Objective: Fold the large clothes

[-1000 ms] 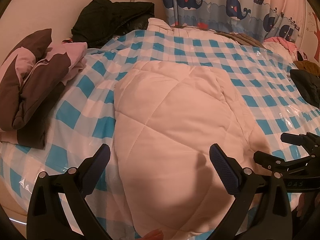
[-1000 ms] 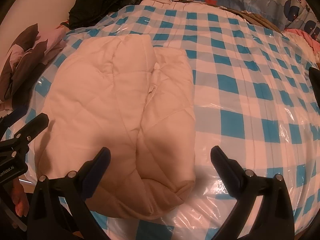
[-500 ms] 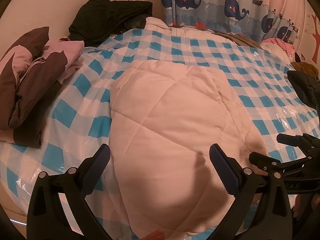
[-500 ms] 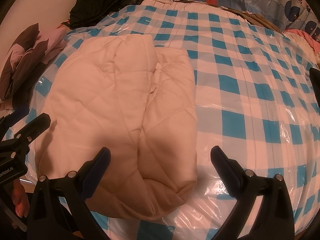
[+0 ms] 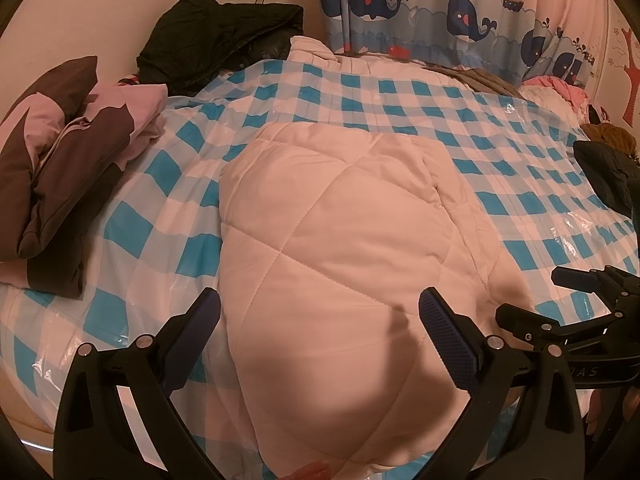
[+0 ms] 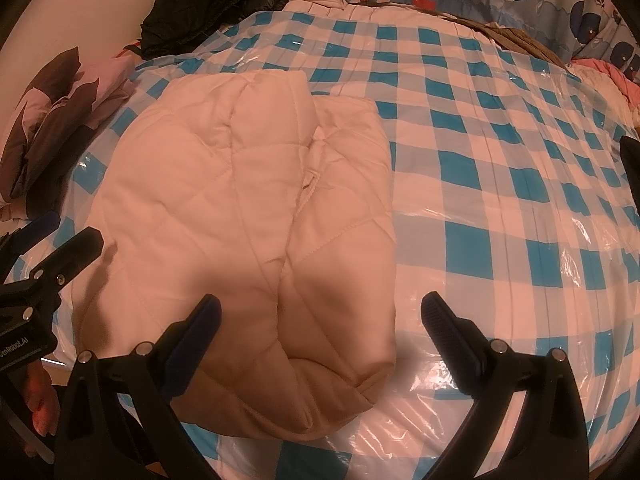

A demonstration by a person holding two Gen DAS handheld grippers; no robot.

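A cream quilted padded jacket [image 5: 340, 248] lies folded into a long bundle on the blue-and-white checked plastic sheet [image 5: 132, 224] over the bed. It also shows in the right wrist view [image 6: 240, 216], with a folded-in strip along its right side. My left gripper [image 5: 320, 332] is open and empty, held above the jacket's near end. My right gripper [image 6: 320, 328] is open and empty, held above the jacket's near right corner. The right gripper also shows in the left wrist view [image 5: 580, 304], and the left gripper shows in the right wrist view [image 6: 48, 252].
A folded brown-and-pink garment [image 5: 68, 172] lies at the left edge of the bed. A black jacket [image 5: 216, 48] is heaped at the far left by the wall. A whale-print curtain [image 5: 440, 12] hangs behind. Dark clothing [image 5: 608, 180] lies at the right edge.
Both grippers have drifted slightly, so the jacket sits a little differently in each view. The jacket has not moved and both grippers stay open.
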